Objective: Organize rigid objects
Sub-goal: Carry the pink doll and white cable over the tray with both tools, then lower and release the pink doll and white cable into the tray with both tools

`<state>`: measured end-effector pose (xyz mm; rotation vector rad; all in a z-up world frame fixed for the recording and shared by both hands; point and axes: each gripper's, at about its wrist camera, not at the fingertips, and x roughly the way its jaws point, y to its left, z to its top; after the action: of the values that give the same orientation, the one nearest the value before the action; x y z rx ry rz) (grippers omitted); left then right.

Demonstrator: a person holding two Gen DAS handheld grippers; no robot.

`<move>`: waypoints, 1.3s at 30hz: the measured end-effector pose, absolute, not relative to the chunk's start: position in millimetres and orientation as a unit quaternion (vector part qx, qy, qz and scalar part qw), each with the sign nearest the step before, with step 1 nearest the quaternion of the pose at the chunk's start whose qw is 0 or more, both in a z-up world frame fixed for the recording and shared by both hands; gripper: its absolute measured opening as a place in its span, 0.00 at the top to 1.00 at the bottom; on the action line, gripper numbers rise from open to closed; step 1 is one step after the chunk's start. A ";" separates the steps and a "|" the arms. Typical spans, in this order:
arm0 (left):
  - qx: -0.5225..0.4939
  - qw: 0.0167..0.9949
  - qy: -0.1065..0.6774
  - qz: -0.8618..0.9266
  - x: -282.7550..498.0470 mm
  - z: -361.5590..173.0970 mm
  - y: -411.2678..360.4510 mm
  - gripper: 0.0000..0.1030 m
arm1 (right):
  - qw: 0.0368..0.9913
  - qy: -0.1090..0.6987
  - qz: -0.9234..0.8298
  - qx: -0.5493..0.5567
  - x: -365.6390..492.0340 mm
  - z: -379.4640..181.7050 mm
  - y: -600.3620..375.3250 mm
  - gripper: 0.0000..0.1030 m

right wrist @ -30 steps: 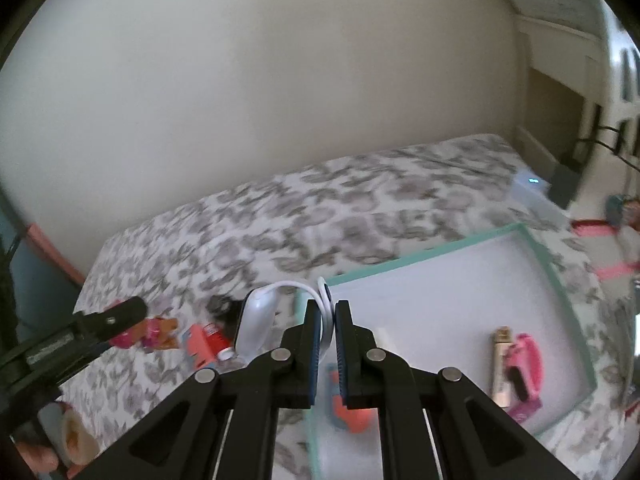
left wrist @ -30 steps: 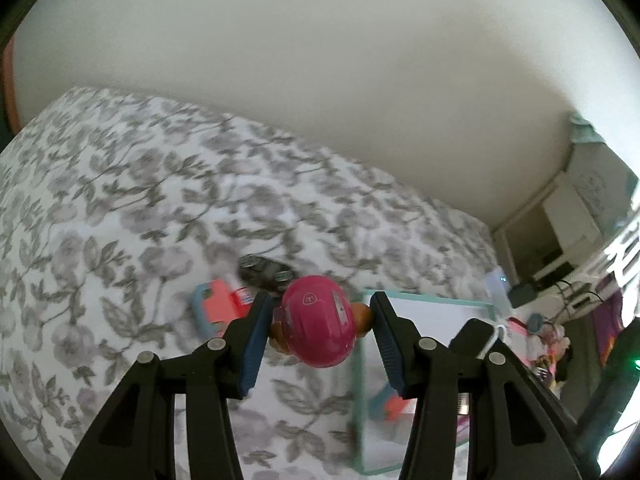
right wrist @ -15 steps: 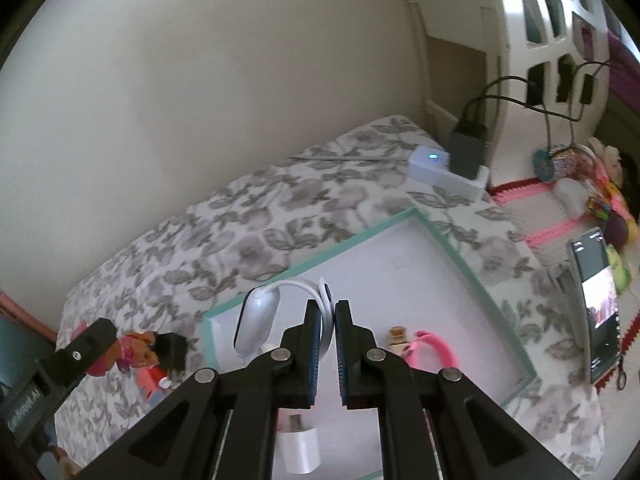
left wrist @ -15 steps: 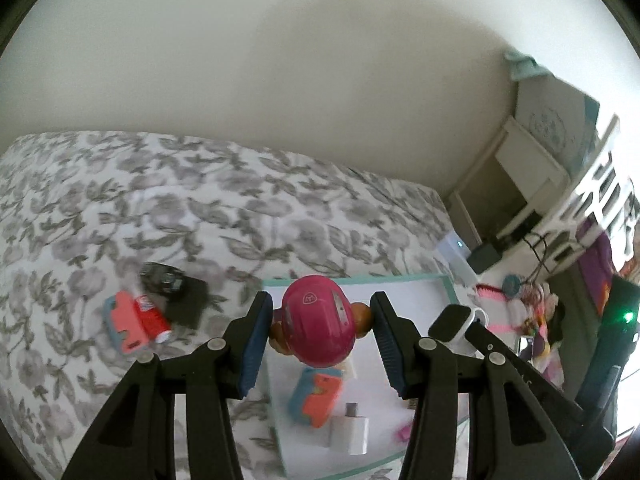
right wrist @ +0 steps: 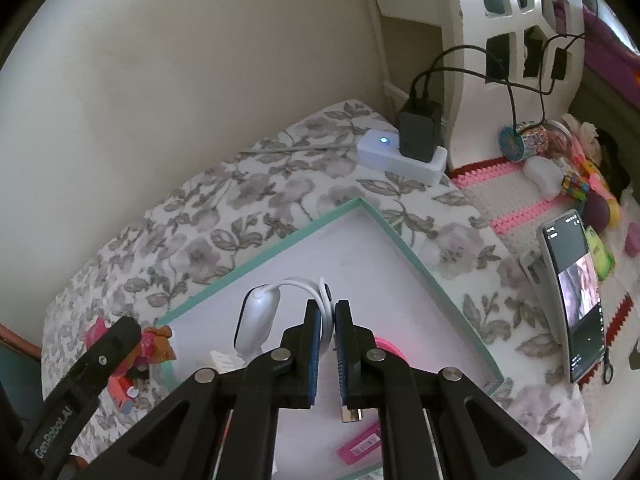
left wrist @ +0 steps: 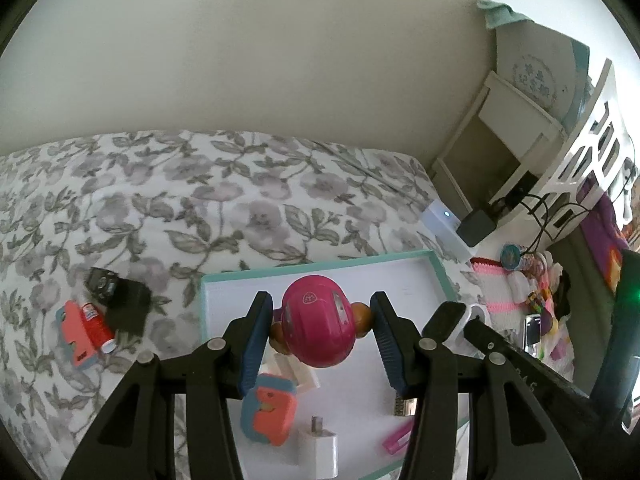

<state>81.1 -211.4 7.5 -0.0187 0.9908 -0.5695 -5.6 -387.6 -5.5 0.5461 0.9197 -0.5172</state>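
My left gripper (left wrist: 320, 305) is shut on a toy figure with a pink helmet (left wrist: 316, 326), held above the near left part of the white tray with a teal rim (left wrist: 320, 266). In the right wrist view my right gripper (right wrist: 329, 312) is shut on the strap of a white smartwatch (right wrist: 256, 320), which hangs over the same tray (right wrist: 280, 248). That view also has the toy (right wrist: 154, 346) at the tray's left edge. On the tray lie a blue and orange foam piece (left wrist: 268, 408), a white charger plug (left wrist: 318, 452) and a pink item (left wrist: 394, 440).
On the floral bedspread left of the tray lie an orange foam piece (left wrist: 74, 340), a small red can (left wrist: 96, 324) and a black object (left wrist: 120, 300). A white power strip (right wrist: 400, 156) with a black adapter sits beyond the tray. A phone (right wrist: 572, 296) stands to the right.
Both grippers have moved to the right from the bedspread to over the tray and sunk a little. The toy and the watch stay gripped as before.
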 end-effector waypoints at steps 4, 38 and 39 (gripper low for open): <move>-0.002 0.838 0.469 -0.277 80.8 1.9 -219.3 0.49 | 0.824 0.444 -0.246 0.252 -2.8 -12.2 -387.6 0.92; -0.002 0.824 0.516 -0.234 102.9 -44.2 -203.2 0.49 | 0.795 0.512 -0.232 0.229 11.8 -51.1 -374.6 0.89; -0.001 0.824 0.516 -0.232 102.9 -44.5 -203.0 0.49 | 0.794 0.513 -0.232 0.228 12.0 -50.9 -374.5 0.89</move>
<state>102.9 -203.0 -44.5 -0.0022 1.0978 -0.4930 12.0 -374.5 -50.9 0.4900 1.1037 -0.4984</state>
